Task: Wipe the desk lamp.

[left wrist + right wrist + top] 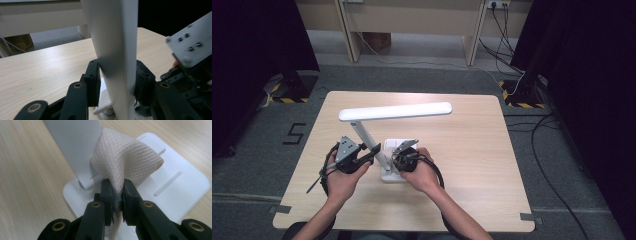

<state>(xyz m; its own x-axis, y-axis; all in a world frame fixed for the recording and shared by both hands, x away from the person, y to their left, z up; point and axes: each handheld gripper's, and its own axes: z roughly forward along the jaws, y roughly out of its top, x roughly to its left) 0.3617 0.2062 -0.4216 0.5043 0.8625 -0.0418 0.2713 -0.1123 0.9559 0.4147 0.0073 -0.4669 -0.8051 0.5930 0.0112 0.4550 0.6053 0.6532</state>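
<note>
- Left gripper point(116, 82) clamps the white desk lamp's slanted stem point(115, 50).
- Right gripper point(117, 195) pinches a beige waffle-weave cloth point(125, 157), bunched over the lamp's flat white base point(175, 182) on the wooden table point(472, 150).

The table point(462, 150) is evenly lit from above, with soft shadows cast and no glare seen. Black darkness is found at both sides of the high view. The lamp arm point(115, 50) is softly blurred close up; the cloth point(125, 160) weave is rendered sharply.
</note>
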